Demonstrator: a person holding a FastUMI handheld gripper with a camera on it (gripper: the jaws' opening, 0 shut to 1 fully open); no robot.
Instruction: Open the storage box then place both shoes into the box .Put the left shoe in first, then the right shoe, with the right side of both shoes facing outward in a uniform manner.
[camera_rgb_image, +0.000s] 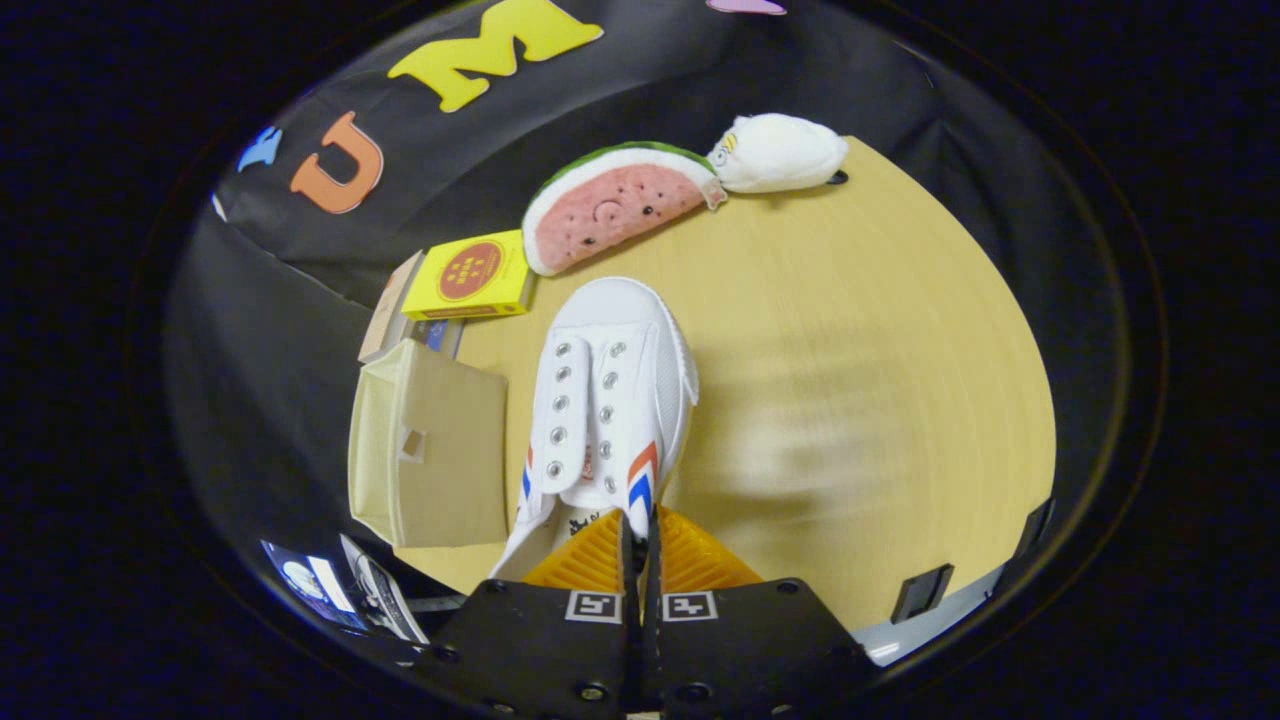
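A white canvas shoe (605, 400) with red and blue stripes and no laces hangs lifted above the wooden table (860, 330), toe pointing away from me. My gripper (640, 535) is shut on the shoe's right side wall near the heel opening, the thin canvas pinched between both fingers. The beige cardboard storage box (430, 455) stands just left of the shoe, near the table's left edge; its near face has a small cut-out handle. I cannot tell whether its lid is open. Motion blur smears the table to the right of the shoe.
A yellow carton (470, 275) lies on other flat boxes beyond the storage box. A watermelon-slice plush (615, 205) and a white plush (780, 150) rest at the table's far edge. Printed papers (340, 585) lie low at the left. Black brackets (920, 590) sit on the near right edge.
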